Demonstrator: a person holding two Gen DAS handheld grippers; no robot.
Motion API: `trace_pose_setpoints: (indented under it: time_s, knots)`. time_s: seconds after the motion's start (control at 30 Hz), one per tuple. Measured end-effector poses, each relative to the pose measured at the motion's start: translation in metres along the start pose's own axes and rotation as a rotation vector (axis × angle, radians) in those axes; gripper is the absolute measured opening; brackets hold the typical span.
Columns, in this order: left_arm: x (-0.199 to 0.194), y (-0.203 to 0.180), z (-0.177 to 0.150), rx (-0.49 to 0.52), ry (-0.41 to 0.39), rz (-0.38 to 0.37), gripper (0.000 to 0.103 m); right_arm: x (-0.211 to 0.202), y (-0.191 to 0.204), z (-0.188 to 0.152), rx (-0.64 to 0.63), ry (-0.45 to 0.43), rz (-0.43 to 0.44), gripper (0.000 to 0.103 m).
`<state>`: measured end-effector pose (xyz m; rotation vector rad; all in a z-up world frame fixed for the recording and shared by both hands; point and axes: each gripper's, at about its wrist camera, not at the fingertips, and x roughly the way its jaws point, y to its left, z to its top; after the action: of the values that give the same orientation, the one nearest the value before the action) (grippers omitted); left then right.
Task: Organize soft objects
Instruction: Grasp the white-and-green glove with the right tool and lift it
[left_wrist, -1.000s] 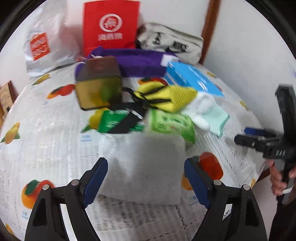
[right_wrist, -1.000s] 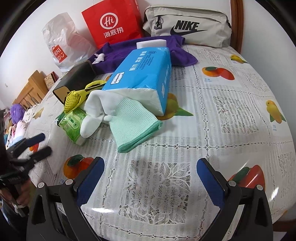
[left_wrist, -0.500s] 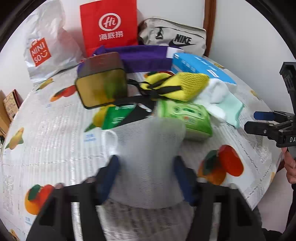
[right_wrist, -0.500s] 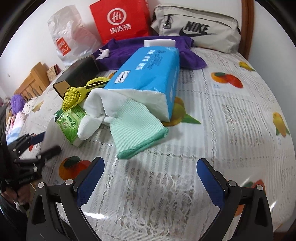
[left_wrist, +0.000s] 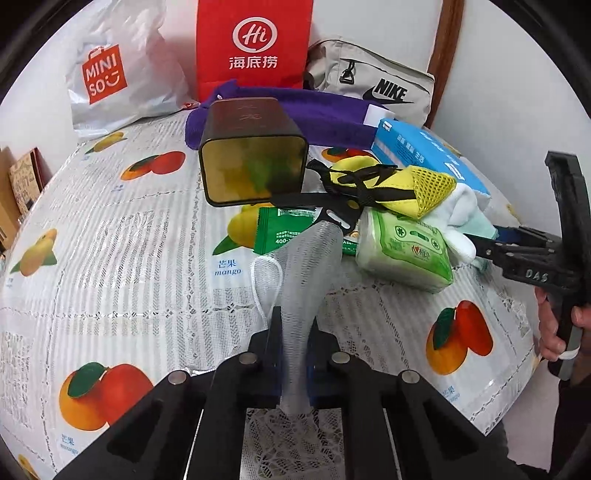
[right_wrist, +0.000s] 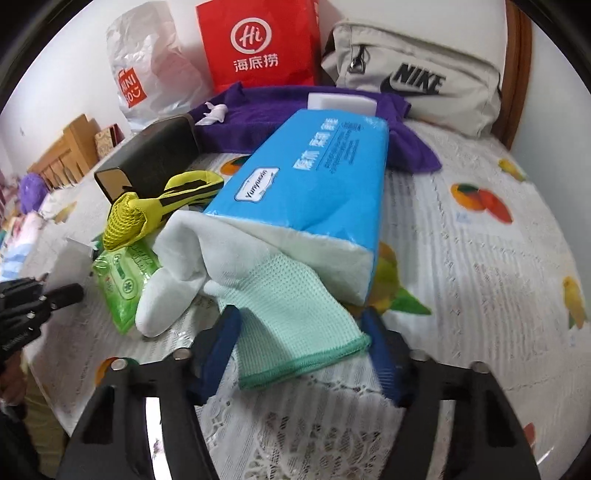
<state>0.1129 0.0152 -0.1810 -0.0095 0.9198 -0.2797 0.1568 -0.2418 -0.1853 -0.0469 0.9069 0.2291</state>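
Note:
A white mesh face mask (left_wrist: 306, 266) with an ear loop lies on the fruit-print tablecloth (left_wrist: 129, 258). My left gripper (left_wrist: 293, 332) is shut on its near end, which is bunched between the pads. A mint-green knit cloth (right_wrist: 295, 314), joined to a white glove-like piece (right_wrist: 166, 302), sticks out from under the blue tissue pack (right_wrist: 314, 177). My right gripper (right_wrist: 301, 332) straddles the cloth's near end. Its jaws are closing, with a pad at each edge of the cloth, which still lies flat. In the left wrist view the right gripper (left_wrist: 491, 245) reaches in from the right.
A green wet-wipe pack (left_wrist: 402, 254), a yellow mesh strap item (left_wrist: 399, 184), a dark tin (left_wrist: 255, 158) and a green sachet (left_wrist: 284, 229) crowd the middle. A purple towel (right_wrist: 277, 110), red bag (right_wrist: 258, 44), Miniso bag (left_wrist: 110, 74) and Nike pouch (right_wrist: 413, 81) line the back wall.
The left jaws closed on the mask and squeezed it narrow. The right gripper moved forward over the green cloth and its jaws narrowed around it.

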Motion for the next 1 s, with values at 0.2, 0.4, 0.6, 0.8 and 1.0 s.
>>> trace_pose_setpoints:
  time_s: [0.2, 0.4, 0.6, 0.8, 1.0]
  knots:
    - [0.000, 0.006, 0.000, -0.039, -0.001, -0.027, 0.009, -0.013, 0.012, -0.003, -0.052, -0.012, 0.041, 0.011]
    - [-0.003, 0.008, -0.002, -0.059, 0.001, -0.023, 0.009, -0.041, 0.014, -0.008, -0.033, -0.056, 0.121, 0.010]
    - [-0.004, 0.012, -0.003, -0.089, 0.002, -0.033, 0.009, -0.078, -0.002, -0.017, 0.016, -0.097, 0.113, 0.010]
    - [-0.005, 0.010, -0.005, -0.089, 0.002, -0.018, 0.009, -0.079, -0.014, -0.035, 0.011, -0.024, 0.070, 0.014]
    - [-0.006, 0.013, -0.005, -0.098, 0.010, -0.028, 0.011, -0.055, -0.010, -0.045, -0.018, 0.021, 0.103, 0.065]
